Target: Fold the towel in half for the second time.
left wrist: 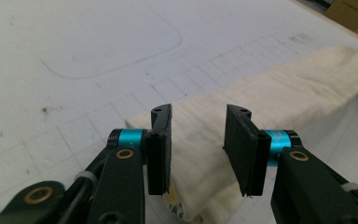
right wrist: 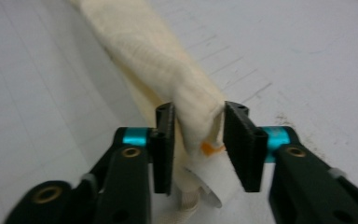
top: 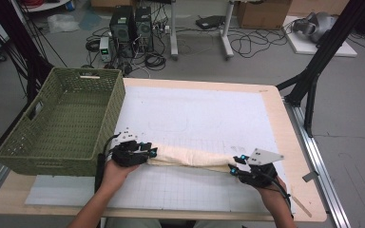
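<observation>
A cream cloth (top: 190, 157), rolled into a long strip, lies across the white gridded mat near the table's front. My left gripper (top: 153, 152) is at its left end. In the left gripper view the jaws (left wrist: 198, 140) stand apart over the cloth (left wrist: 284, 93), with gaps beside both pads. My right gripper (top: 235, 164) is at the strip's right end. In the right gripper view the bunched cloth (right wrist: 140, 42) fills the space between the parted jaws (right wrist: 198, 140), and a small orange tag (right wrist: 212, 148) and a white label (right wrist: 212, 186) hang there.
A green woven basket (top: 116, 102) sits on the table's left side, close to the left hand. The white mat (top: 204, 114) stretches behind the cloth. Black frame legs (top: 313, 76) stand off the far right corner, and cables and boxes lie on the floor beyond.
</observation>
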